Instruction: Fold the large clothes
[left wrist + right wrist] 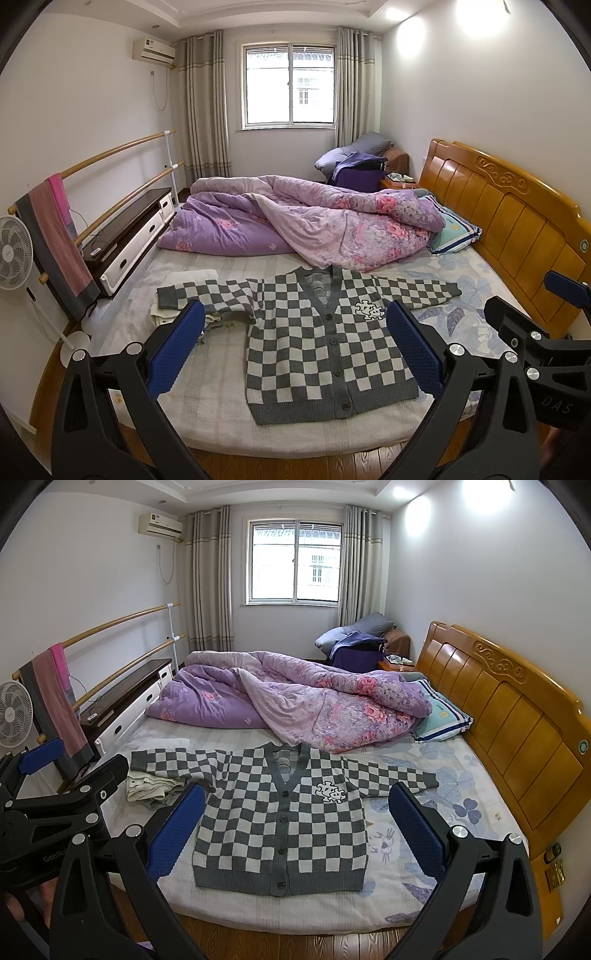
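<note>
I held both tongs, left (295,347) and right (297,827), spread wide and empty above the grey-and-white checked knit cardigan (280,823) lying ahead; a shallow pinch might have snagged the bedsheet (406,853) beneath.

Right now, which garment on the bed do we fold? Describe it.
On the bed with the wooden headboard, look in front of the purple quilt. The cardigan lies flat, buttoned, sleeves spread. Only it is grey-and-white checked; the cream clothes beside it are plain.

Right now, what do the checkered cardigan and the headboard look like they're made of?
Checkered cardigan: looks like a soft knit, probably wool or acrylic, matte, with ribbed hem and knitted squares. Headboard: apparently solid wood with glossy varnish; grain, carved scrollwork and light reflections show.
</note>
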Demonstrator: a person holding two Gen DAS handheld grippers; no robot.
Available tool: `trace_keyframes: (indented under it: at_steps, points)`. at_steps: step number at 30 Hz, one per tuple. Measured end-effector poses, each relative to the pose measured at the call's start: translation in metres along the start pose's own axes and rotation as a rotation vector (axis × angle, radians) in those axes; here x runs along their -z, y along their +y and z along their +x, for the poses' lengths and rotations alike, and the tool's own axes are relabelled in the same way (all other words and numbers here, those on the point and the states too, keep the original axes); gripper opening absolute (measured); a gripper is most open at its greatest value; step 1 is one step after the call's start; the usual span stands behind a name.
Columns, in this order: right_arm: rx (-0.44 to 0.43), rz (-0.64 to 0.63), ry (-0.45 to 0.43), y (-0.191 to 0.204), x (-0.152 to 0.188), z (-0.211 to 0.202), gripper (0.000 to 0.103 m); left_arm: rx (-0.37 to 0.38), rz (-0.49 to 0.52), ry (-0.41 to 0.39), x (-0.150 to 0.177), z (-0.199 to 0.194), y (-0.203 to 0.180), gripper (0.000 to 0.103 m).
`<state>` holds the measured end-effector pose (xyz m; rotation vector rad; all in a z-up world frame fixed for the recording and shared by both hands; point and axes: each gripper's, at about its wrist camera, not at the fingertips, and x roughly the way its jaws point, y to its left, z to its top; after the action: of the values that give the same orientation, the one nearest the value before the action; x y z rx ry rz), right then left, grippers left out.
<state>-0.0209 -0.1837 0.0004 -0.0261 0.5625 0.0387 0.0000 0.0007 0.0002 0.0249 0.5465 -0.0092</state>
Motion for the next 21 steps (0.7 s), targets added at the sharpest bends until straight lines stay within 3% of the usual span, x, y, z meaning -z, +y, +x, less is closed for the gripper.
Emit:
trace_keyframes:
  at_steps: [21]
  points:
    - [-0.001, 0.000, 0.008, 0.0039, -0.0005, 0.0072, 0.096, 0.002, -0.003, 0.005, -0.0003, 0.0034, 0.0006, 0.098]
